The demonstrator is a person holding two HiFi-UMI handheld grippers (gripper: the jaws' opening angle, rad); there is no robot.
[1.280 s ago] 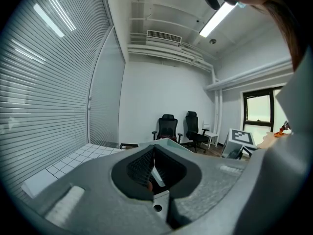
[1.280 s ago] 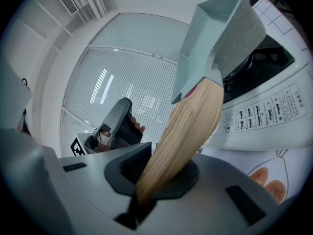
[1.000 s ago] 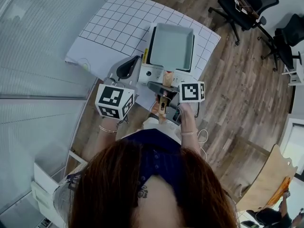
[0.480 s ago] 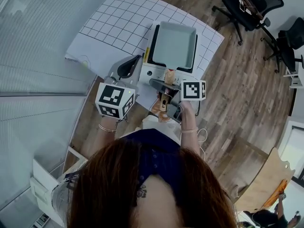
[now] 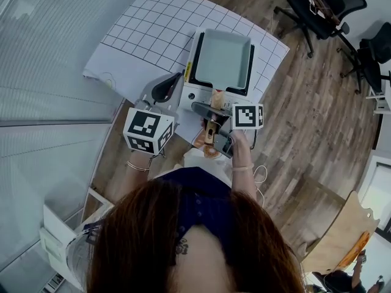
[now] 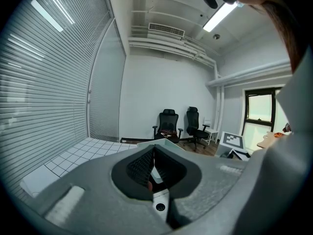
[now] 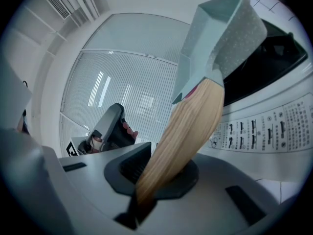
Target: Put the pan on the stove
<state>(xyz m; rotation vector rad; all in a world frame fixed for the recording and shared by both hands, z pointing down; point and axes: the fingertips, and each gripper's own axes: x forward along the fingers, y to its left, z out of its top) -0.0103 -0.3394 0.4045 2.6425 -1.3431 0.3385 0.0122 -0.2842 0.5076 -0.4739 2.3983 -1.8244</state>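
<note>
A pale green rectangular pan [image 5: 223, 58] lies over the black top of a white tabletop stove [image 5: 194, 94]. Its wooden handle [image 5: 212, 129] points back toward me. My right gripper [image 5: 211, 113] is shut on that handle. In the right gripper view the handle [image 7: 188, 131] runs between the jaws up to the pan [image 7: 220, 38], above the stove's printed control panel [image 7: 274, 124]. Whether the pan rests on the stove I cannot tell. My left gripper [image 5: 166, 88] hangs left of the stove and touches nothing. In the left gripper view its pads [image 6: 153, 153] meet with nothing between them.
The stove stands on a white gridded sheet [image 5: 153, 35] that covers the table. A glass wall with blinds [image 5: 49, 72] runs along the left. Black office chairs [image 5: 317, 5] stand on the wood floor at the far right.
The pan and my right gripper have edged slightly farther over the stove. The left gripper has stayed where it was.
</note>
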